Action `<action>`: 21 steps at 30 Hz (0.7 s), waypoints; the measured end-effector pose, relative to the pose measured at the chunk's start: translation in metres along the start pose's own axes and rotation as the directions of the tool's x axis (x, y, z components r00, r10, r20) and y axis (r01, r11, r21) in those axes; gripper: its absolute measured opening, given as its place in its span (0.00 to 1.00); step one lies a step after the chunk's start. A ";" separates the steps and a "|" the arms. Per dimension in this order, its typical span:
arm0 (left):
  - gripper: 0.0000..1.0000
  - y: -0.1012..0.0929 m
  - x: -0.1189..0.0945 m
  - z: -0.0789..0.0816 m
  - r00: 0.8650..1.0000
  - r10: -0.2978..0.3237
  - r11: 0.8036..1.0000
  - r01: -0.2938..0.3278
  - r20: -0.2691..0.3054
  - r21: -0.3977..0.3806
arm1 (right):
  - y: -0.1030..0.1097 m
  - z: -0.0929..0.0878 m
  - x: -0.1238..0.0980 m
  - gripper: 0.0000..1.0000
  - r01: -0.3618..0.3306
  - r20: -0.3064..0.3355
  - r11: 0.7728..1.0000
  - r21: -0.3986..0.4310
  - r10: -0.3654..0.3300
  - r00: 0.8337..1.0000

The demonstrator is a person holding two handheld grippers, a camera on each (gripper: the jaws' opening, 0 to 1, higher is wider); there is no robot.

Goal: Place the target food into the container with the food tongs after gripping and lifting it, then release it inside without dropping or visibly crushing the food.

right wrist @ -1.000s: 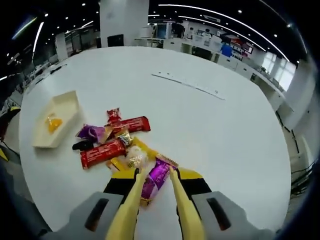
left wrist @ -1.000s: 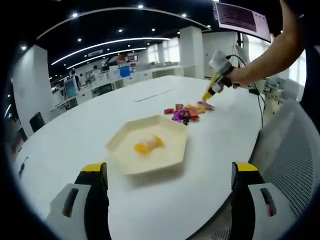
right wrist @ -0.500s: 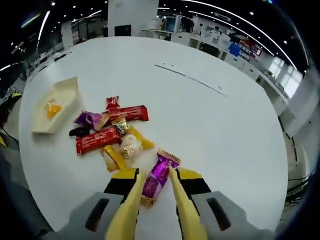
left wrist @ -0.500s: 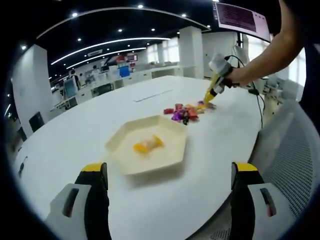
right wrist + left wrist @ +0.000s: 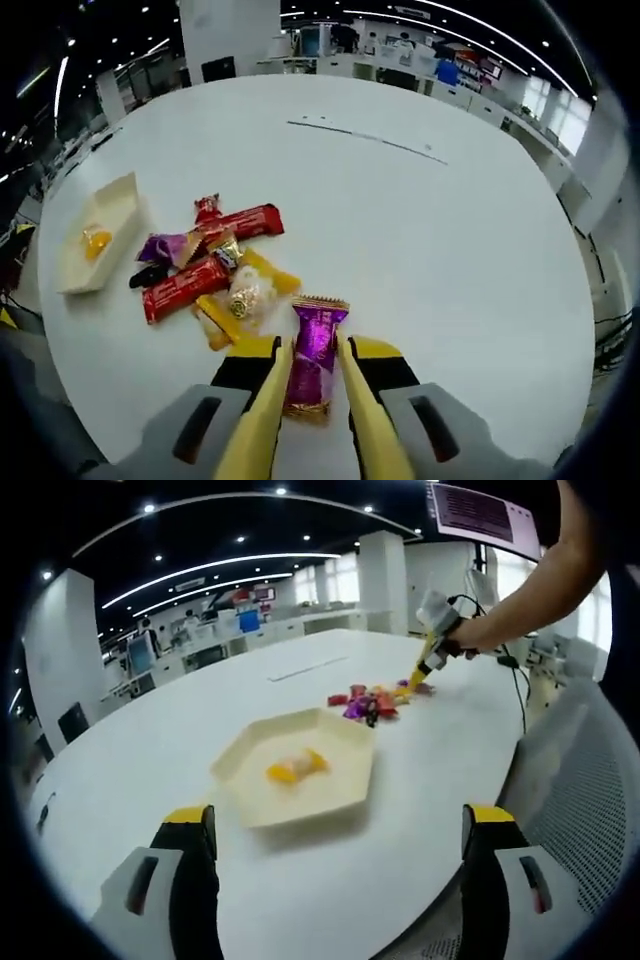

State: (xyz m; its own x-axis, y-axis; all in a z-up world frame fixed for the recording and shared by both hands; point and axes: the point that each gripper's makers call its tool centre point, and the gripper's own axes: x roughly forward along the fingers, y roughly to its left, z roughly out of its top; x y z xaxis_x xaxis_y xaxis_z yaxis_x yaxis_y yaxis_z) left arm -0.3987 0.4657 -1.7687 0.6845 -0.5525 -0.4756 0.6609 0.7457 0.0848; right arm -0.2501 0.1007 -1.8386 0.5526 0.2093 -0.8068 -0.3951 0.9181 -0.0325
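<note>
In the right gripper view the right gripper carries yellow food tongs on its jaws, and the two tong blades are closed against the sides of a purple wrapped candy — the candy sits lengthwise between the blades, its gold-edged top end poking out past the tips and its lower end tucked back toward the gripper body. Whether it is lifted clear of the white table or resting on it I cannot tell. Just beyond the tips and to their left lies the loose pile of wrapped snacks: red bars, a yellow packet, a pale round sweet, a small purple piece. Farther left of the pile, well apart from the tongs, stands the cream hexagonal tray with an orange candy inside it. In the left gripper view the left gripper hangs over the near table edge with its black, yellow-capped fingers wide apart and nothing between them — the tray lies straight ahead of them, between and beyond the tips. Past it, up and right of the fingers, the snack pile sits where the person's hand brings the right gripper down over it.
</note>
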 end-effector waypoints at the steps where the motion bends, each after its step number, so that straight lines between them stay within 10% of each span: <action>1: 0.98 0.000 0.000 0.000 1.000 0.001 1.000 -0.001 0.000 -0.001 | -0.001 0.000 0.000 0.23 -0.003 -0.001 1.000 0.001 0.003 1.000; 21: 0.98 0.003 0.000 -0.003 1.000 0.008 1.000 -0.008 -0.007 -0.006 | -0.005 0.009 -0.015 0.23 -0.042 -0.008 0.999 -0.019 0.042 0.999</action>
State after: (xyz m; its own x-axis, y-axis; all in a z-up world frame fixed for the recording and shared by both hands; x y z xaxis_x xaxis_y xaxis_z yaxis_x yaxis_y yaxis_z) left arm -0.3977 0.4685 -1.7707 0.6874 -0.5441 -0.4811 0.6537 0.7522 0.0834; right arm -0.2493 0.0962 -1.8210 0.5294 0.2447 -0.8123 -0.4320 0.9018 -0.0098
